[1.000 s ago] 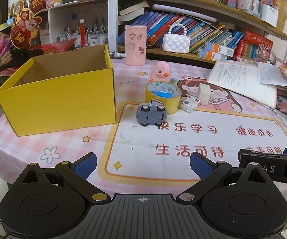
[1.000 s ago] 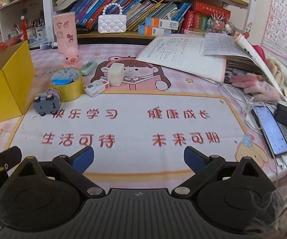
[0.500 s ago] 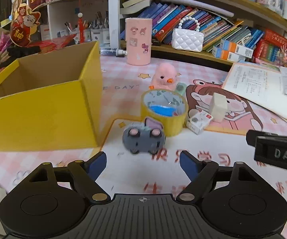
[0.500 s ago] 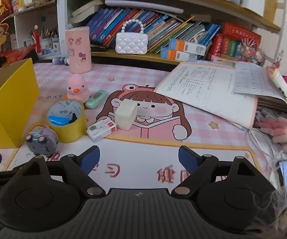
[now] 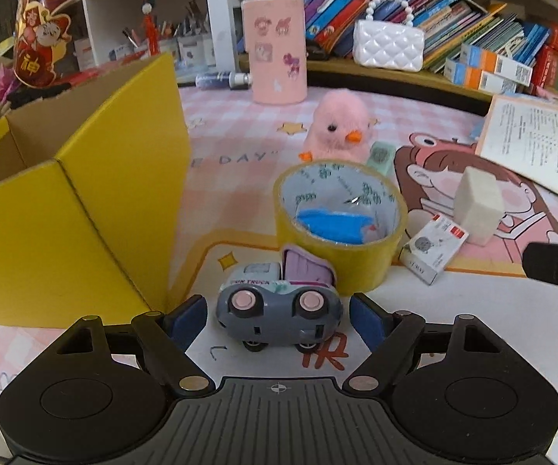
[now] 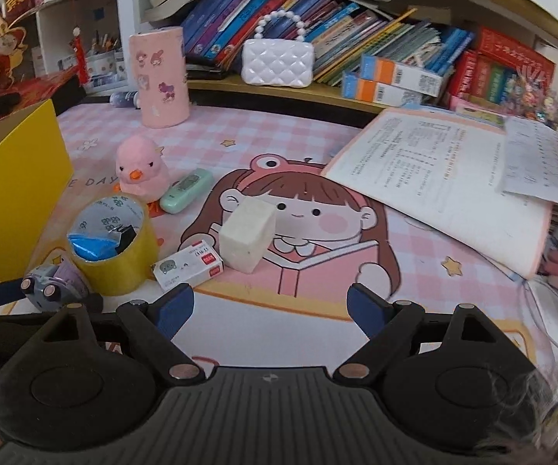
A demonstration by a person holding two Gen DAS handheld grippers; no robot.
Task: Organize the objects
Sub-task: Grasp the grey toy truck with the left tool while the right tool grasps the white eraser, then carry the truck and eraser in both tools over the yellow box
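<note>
The toy car sits between my left gripper pads as they close, not yet pressing it. My right gripper is open, empty. Tape roll, yellow box stand nearby on the pink table mat below bookshelves.

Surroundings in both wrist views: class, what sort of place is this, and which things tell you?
Probably a child's study desk at home: a shelf packed with books, an open workbook, and a cartoon desk mat strewn with toys like the pink chick.
</note>
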